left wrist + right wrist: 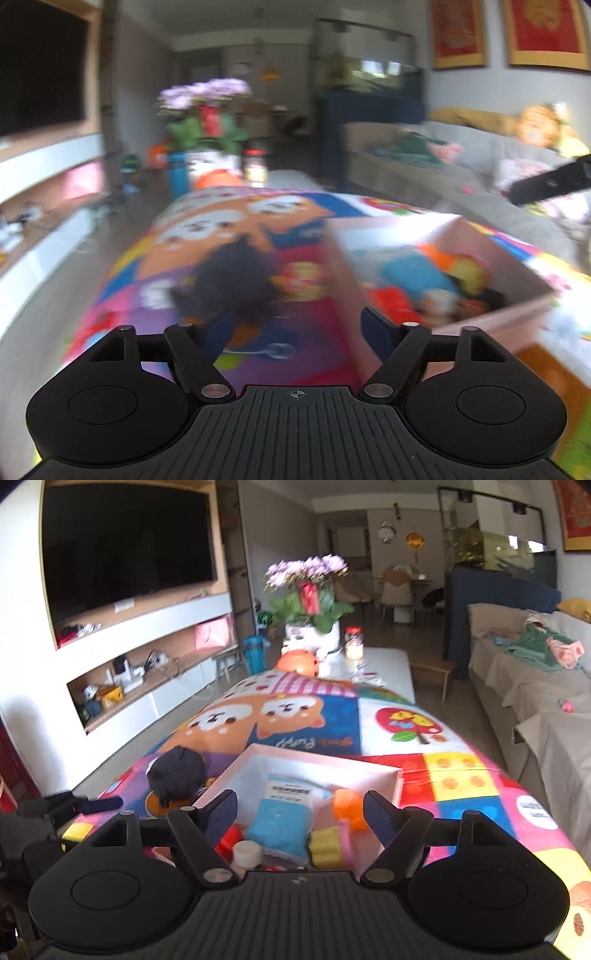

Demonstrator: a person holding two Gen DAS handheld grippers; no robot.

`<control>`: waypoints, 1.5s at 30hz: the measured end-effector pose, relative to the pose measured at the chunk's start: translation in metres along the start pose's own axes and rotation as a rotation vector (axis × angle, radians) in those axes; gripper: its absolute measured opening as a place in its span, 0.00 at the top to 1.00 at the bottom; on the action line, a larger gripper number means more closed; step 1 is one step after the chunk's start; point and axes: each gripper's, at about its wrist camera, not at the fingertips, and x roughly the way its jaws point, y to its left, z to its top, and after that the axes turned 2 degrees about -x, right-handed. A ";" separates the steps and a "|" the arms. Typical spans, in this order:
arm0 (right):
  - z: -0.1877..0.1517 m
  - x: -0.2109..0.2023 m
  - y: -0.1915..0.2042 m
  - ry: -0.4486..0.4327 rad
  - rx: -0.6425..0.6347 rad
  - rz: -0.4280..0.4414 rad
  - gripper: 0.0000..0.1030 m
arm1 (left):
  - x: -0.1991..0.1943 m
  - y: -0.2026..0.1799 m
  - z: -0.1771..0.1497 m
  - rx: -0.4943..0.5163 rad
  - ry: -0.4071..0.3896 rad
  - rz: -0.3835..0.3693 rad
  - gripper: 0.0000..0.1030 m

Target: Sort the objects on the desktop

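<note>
left view blurred, box (443, 229) contents smeared

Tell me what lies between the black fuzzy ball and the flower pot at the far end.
In the right wrist view, only patterned tablecloth lies between the black fuzzy ball and the flower pot, then an orange round toy just before the pot.

2 wrist views, low over the patterned table (402, 716), facing lengthwise, sharing the box (436, 225).
</note>
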 end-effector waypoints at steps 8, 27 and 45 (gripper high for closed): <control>0.047 0.078 0.066 0.129 -0.041 0.155 0.43 | -0.013 0.034 -0.015 -0.046 0.024 0.061 0.10; 0.068 0.280 0.134 0.519 -0.141 -0.085 0.66 | -0.042 0.073 -0.041 -0.175 0.014 -0.019 0.03; -0.006 0.138 0.178 0.600 -0.255 0.309 0.64 | -0.072 0.042 -0.064 -0.103 0.130 -0.104 0.03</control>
